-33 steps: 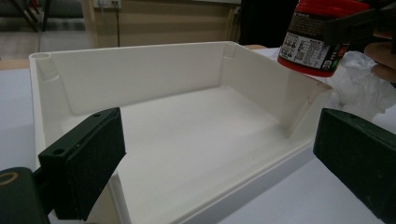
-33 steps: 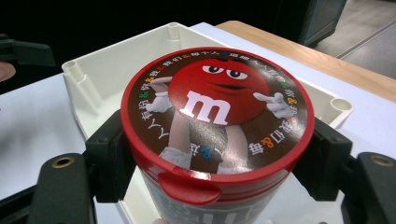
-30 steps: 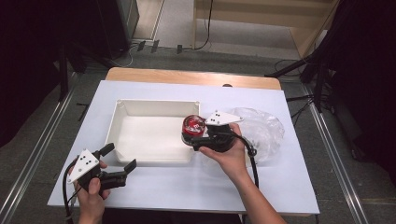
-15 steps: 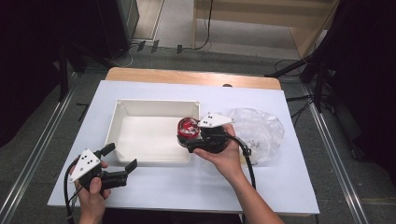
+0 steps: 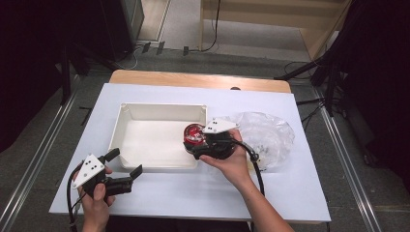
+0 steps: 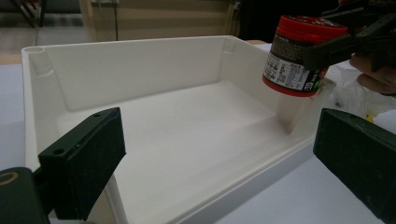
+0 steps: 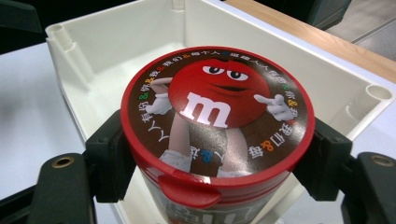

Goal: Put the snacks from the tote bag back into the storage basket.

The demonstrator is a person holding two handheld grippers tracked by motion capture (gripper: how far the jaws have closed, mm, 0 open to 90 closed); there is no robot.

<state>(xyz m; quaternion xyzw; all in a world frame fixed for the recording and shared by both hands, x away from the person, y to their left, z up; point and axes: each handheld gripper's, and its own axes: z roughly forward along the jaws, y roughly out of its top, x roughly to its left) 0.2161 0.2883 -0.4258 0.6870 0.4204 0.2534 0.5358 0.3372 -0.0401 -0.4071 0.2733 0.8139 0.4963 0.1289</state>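
A big white "m" sits on the red candy character printed on the jar's lid (image 7: 215,109), ringed by small coloured Chinese characters, while the fine white print on the jar's label (image 6: 289,74), upper right, is too small to read.

Lower body of the candy jar (image 7: 212,140) cut off by the bottom edge in the right gripper view. Label print on the jar in the left gripper view too small to read. Contents of the clear plastic bag (image 5: 267,137) blurred, perhaps small dark pieces. Right tongs (image 5: 196,144) partly hidden behind the grey plate.
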